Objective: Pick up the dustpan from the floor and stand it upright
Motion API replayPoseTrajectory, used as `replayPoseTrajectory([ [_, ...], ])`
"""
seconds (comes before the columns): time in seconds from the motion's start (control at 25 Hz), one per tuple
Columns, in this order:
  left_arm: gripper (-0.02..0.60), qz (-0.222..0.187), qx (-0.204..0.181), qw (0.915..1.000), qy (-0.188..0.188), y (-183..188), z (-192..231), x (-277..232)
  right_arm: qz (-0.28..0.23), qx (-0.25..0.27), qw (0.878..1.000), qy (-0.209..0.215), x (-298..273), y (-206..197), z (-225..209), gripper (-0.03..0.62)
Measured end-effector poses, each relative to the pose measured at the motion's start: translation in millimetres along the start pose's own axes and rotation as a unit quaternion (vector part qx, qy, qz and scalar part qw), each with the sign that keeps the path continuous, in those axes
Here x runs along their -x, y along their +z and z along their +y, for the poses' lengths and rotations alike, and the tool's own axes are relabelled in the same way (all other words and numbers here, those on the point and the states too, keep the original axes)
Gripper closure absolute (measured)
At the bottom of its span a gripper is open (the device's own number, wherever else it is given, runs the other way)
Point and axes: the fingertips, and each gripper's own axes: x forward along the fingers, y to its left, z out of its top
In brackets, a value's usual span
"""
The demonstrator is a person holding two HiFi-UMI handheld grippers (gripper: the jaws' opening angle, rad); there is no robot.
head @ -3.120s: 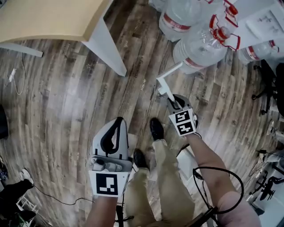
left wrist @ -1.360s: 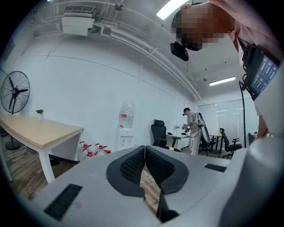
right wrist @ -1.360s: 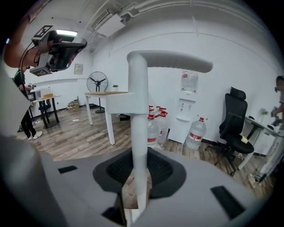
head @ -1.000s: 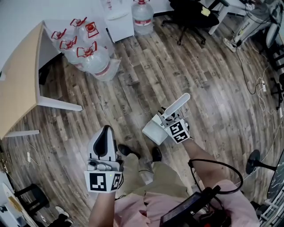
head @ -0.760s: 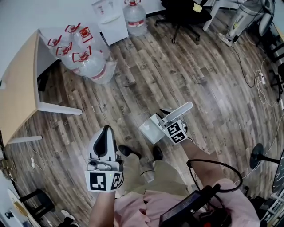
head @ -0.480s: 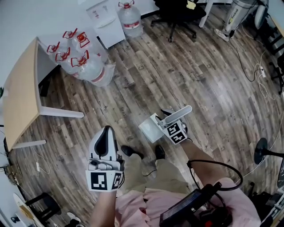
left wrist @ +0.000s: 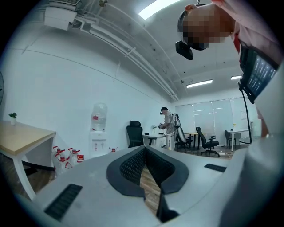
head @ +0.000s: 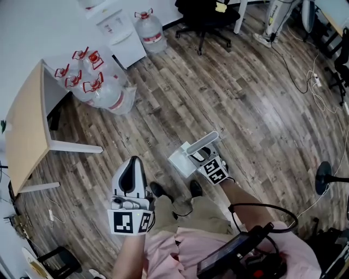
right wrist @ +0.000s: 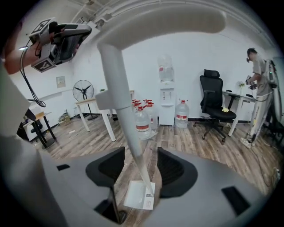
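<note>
The white dustpan stands on the wood floor just ahead of my shoes, its long handle rising toward the head camera. In the right gripper view its pan rests flat on the floor and the handle rises between the jaws. My right gripper is open, with its pads standing clear of the handle on both sides. My left gripper hangs to the left at about waist height, shut with nothing in it.
Several large water bottles lie by the leg of a wooden table. A water dispenser and a black office chair stand farther back. Cables and a fan base are at the right. Another person stands by a desk.
The right gripper and dustpan moved lower and closer to my feet, and the pan now sits on the floor. The left gripper has stayed put.
</note>
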Motion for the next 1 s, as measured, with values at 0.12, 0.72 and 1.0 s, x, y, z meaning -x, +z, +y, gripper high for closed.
replayPoseTrajectory([
  [0.12, 0.568, -0.008, 0.007, 0.9998, -0.017, 5.3, -11.5, -2.8, 0.002, -0.008, 1.0, -0.005, 26.1, -5.6, 4.2, 0.359],
  [0.72, 0.568, -0.11, -0.008, 0.9893, -0.095, 119.7, -90.4, 3.0, -0.225, -0.054, 0.96, -0.155, 250.0, 158.5, -39.4, 0.446],
  [1.0, 0.568, -0.146, -0.048, 0.9824, -0.107, 172.0, -119.9, -8.8, -0.312, -0.034, 0.928, -0.202, 310.7, 271.1, -30.5, 0.592],
])
